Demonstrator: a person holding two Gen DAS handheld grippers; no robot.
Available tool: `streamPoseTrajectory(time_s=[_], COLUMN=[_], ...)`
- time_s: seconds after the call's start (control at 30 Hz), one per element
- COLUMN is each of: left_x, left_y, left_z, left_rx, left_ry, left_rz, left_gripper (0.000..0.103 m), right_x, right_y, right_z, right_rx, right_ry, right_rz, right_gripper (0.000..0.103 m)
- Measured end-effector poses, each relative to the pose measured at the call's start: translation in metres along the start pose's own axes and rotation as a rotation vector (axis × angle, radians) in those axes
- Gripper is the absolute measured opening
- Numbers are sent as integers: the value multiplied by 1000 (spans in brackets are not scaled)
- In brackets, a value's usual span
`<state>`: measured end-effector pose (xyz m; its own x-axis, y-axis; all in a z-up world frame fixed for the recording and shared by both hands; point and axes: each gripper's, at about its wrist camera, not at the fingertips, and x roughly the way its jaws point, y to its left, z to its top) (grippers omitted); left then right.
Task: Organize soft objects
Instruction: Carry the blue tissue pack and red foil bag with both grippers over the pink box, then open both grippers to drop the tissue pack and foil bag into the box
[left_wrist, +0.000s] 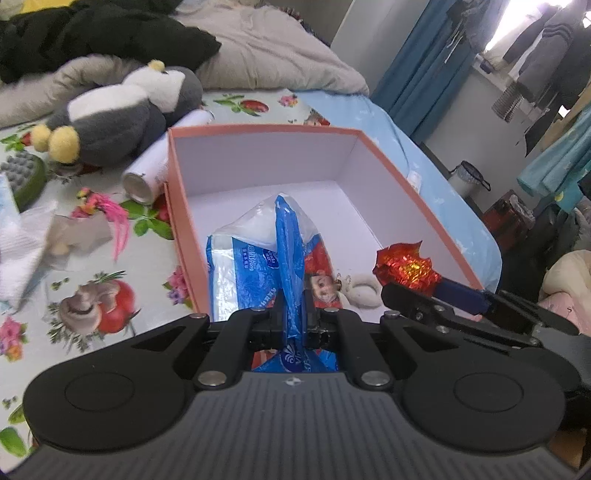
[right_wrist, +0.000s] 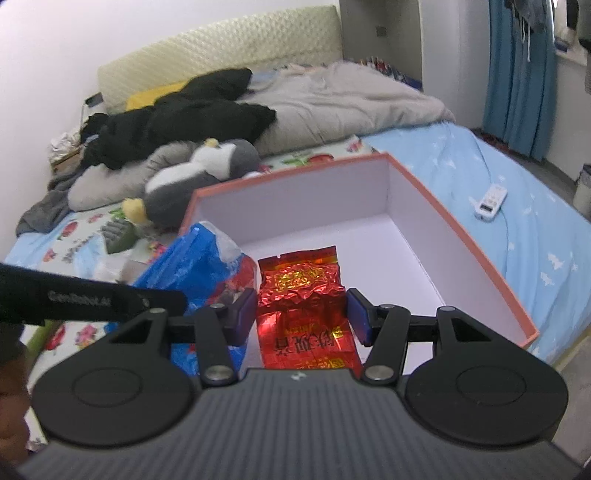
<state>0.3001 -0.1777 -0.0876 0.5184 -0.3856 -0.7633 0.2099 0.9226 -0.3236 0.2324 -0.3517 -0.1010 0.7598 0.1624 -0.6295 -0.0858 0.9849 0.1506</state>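
Orange-walled, white-lined cardboard box (left_wrist: 266, 155) sits open on the floral bedsheet (left_wrist: 92, 266). Your left claw (left_wrist: 293, 314) is pinched nearly closed on a fold of the blue plastic tissue pack (left_wrist: 251, 266), which hangs over the box's near left corner. Your right claw (right_wrist: 302, 314) grips the crinkled red foil packet (right_wrist: 303, 291) by both sides above the box's near edge. A grey-and-white plush penguin (left_wrist: 122, 110) lies beyond the box.

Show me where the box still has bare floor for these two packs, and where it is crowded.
Free: the box floor toward its far wall and right wall. Crowded: the near left corner, where the left gripper holds the blue tissue pack and the right gripper the red foil packet. The plush penguin crowds the bed left of the box.
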Motion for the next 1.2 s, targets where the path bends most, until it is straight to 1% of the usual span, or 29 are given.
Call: streamPoseTrajectory(time_s=[0.2,0.33,0.43,0.57,0.6,0.67,0.7,0.73,0.8,1.0,1.2], left_x=[46,70,80,83,82,79,76,71,60,21,-25], left_y=[0,0,4,4,4,5,6,6,5,-1,4], left_z=[19,25,25,24,23,23,23,23,23,17,-2], left_rx=[10,19,10,24,27,24,19,22,35,54,42], left_ry=[42,72,86,92,87,87,83,72,48,-5,-47], left_rz=[0,-1,-2,-2,0,-1,-3,-3,2,3,31], left_gripper=[8,8,8,8,10,21,30,36,38,39,40], right_x=[38,59,70,74,73,70,68,65,58,26,-3], right_y=[-21,-31,-37,-33,-32,-30,-29,-28,-24,-10,7], right_z=[-2,-3,-4,-4,-4,-5,-5,-5,-5,-3,-6], right_rx=[32,56,81,68,69,73,74,75,76,67,59], right_ry=[47,86,110,119,119,116,113,110,100,49,11], right_rz=[-17,-24,-22,-21,-18,-19,-19,-16,-11,3,32], right_gripper=[56,58,58,60,60,60,60,60,60,60,60])
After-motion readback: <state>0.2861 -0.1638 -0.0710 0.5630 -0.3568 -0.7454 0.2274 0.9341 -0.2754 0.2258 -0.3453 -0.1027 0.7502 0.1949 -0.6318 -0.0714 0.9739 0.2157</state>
